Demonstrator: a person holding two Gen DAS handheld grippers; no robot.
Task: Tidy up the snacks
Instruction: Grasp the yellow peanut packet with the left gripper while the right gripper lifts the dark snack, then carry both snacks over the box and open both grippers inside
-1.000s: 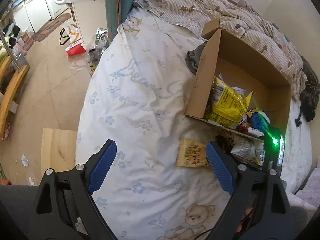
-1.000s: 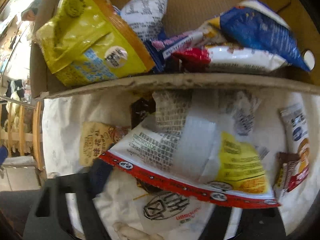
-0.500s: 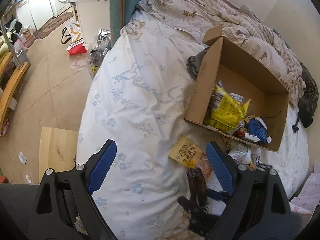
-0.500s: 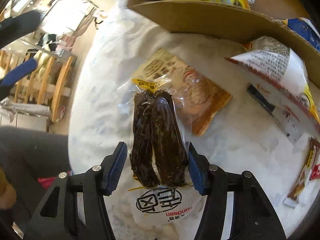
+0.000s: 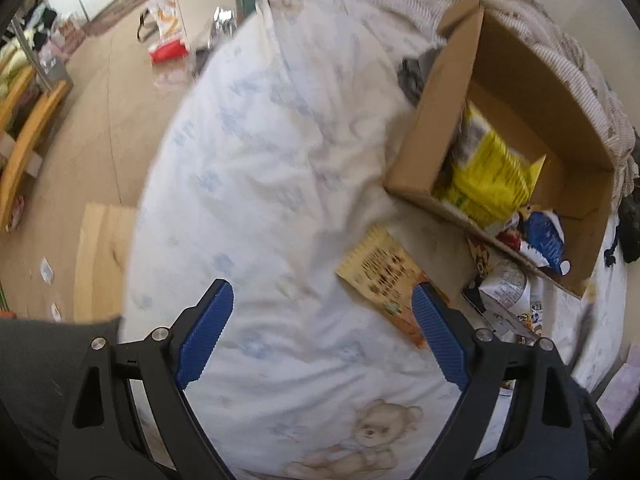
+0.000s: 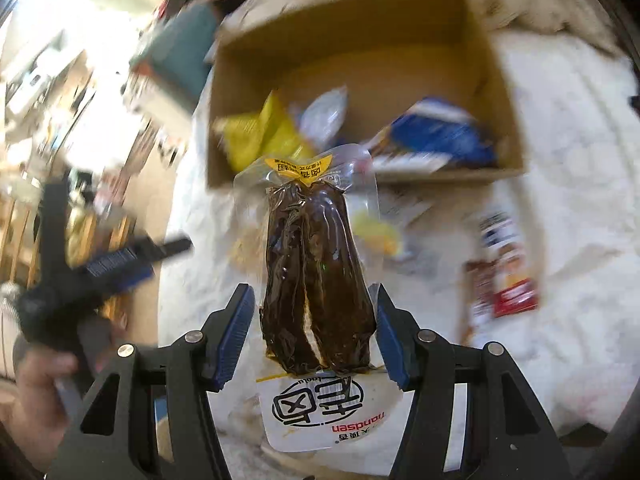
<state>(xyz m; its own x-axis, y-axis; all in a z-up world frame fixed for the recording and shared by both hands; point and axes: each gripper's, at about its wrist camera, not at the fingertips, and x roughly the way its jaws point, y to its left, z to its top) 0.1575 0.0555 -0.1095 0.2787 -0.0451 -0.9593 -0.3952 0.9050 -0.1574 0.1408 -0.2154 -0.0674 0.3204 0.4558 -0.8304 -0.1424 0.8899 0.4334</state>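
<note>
Above the bed [image 6: 560,160], the right tongs [image 6: 316,328] now pinch the vacuum-sealed sausage pack [image 6: 316,264], lifted off the bedsheet and aimed at the cardboard box [image 6: 360,76]. The left tongs [image 5: 324,332] stay spread and empty. Dropping it in seems next.

Cardboard box [image 5: 436,128] sits on the bed [image 5: 256,184] off to the right, a few snack bags [image 5: 488,176] inside it. More packets [image 5: 384,276] are lying on the bed just in front of the box.
</note>
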